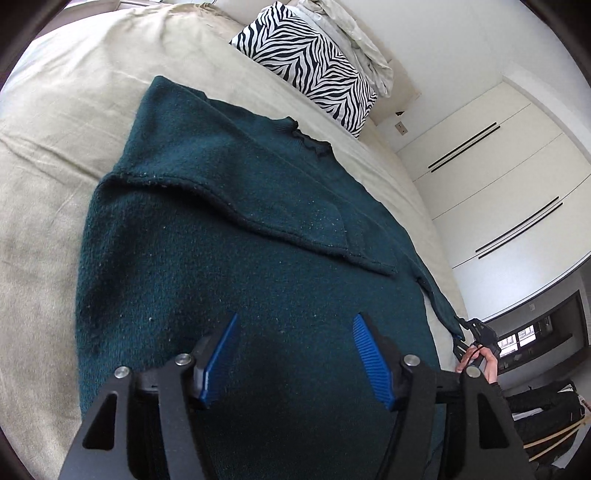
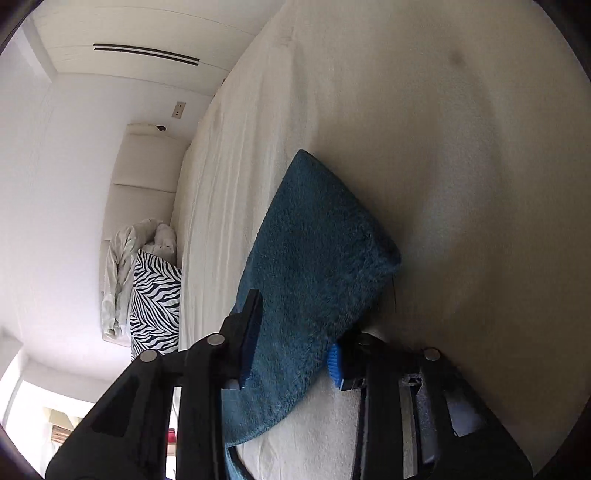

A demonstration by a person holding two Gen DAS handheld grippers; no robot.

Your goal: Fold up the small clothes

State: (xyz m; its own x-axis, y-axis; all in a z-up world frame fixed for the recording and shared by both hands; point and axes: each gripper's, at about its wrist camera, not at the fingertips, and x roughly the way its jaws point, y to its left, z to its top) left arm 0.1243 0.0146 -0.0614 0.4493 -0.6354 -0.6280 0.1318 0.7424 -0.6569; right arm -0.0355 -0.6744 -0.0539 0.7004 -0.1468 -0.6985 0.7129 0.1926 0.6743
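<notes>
A dark teal knit sweater (image 1: 236, 236) lies flat on the beige bed (image 1: 55, 155), with one sleeve folded across its chest. My left gripper (image 1: 295, 354) is open and hovers just above the sweater's lower body, holding nothing. The other sleeve stretches toward the bed's right edge. There my right gripper (image 1: 476, 332) shows small, held in a hand. In the right wrist view my right gripper (image 2: 291, 332) is shut on the sleeve end (image 2: 314, 251), which sticks out past the blue fingers (image 2: 334, 363).
A zebra-striped pillow (image 1: 314, 62) and crumpled white bedding (image 1: 354, 33) lie at the head of the bed. White wardrobe doors (image 1: 491, 177) stand beyond the bed's right edge. The pillow also shows in the right wrist view (image 2: 155, 302).
</notes>
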